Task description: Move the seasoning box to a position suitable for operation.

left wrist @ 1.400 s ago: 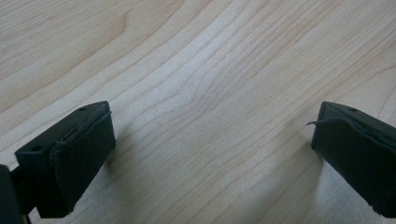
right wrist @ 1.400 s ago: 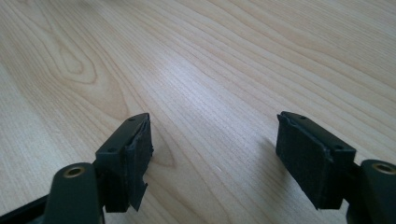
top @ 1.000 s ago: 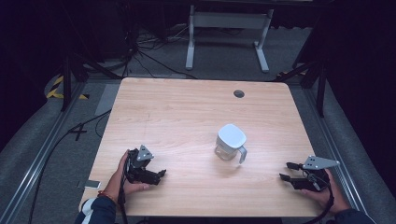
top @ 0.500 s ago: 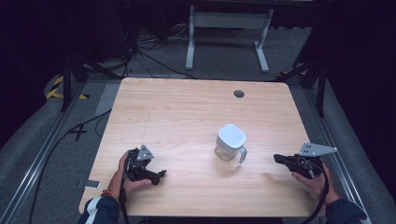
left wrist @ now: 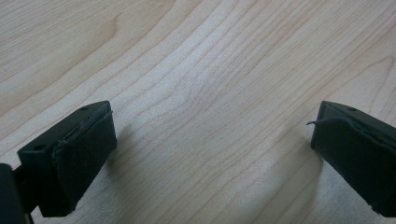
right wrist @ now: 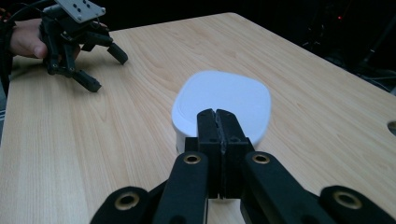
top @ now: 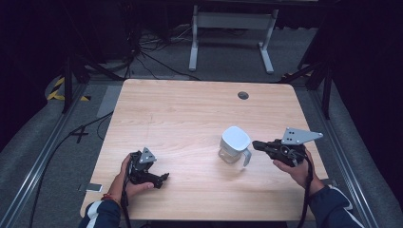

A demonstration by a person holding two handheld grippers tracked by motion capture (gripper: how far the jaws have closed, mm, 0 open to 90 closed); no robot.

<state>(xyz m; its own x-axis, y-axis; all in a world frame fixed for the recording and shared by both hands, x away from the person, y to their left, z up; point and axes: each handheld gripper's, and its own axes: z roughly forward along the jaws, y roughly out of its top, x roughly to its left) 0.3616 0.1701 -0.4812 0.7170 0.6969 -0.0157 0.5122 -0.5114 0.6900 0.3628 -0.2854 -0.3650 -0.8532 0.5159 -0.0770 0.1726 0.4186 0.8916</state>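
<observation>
**Clenched right tongs hovering beside the lidded jug**

The right tongs [top: 259, 144] are sitting clenched with nothing between them, their two black jaws pressing flat against each other in the right gripper view. They are pointing left at the jug [top: 234, 145], hanging just right of it, above its handle and apart from it. The jug, a clear vessel under a white lid [right wrist: 222, 103], is standing upright on the wooden bench [top: 190, 109], right of centre and toward the near edge. The left tongs [top: 160, 179] are resting released on the bench near its near-left corner, well apart from the jug; in the left gripper view the jaws are standing wide with bare wood between them. A hand [top: 127, 178] is gripping that tool from behind. A round hole [top: 243, 95] is showing in the bench's far side.
</observation>
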